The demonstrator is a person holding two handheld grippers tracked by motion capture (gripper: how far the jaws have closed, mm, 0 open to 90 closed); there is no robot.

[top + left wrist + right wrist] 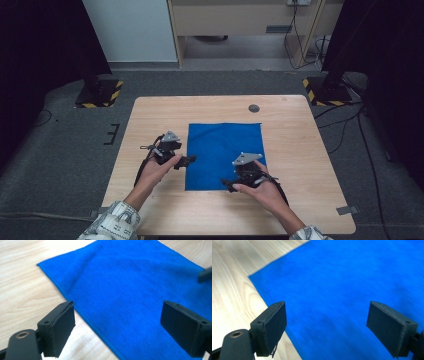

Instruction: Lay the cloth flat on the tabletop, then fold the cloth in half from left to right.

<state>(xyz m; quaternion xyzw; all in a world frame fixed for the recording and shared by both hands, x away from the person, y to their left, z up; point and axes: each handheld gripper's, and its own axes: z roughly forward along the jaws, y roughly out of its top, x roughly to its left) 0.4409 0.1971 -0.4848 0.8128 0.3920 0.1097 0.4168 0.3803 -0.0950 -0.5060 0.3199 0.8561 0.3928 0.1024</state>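
A blue cloth [223,150] lies flat and square on the wooden table [295,130]. My left gripper [189,160] hovers at the cloth's left edge, jaws wide apart and nothing between them. In the left gripper view the cloth [130,285] spreads beyond my open left gripper [117,322], its edge running under the left jaw. My right gripper [227,185] is over the cloth's near right part, also open. In the right gripper view the right gripper [327,325] stands open above the blue cloth [352,282], holding nothing.
A small dark round hole [254,108] marks the table's far side. Two stand bases with yellow-black stripes [99,94] [325,91] sit on the grey floor beyond the far corners. Cables [350,125] trail on the floor at the right.
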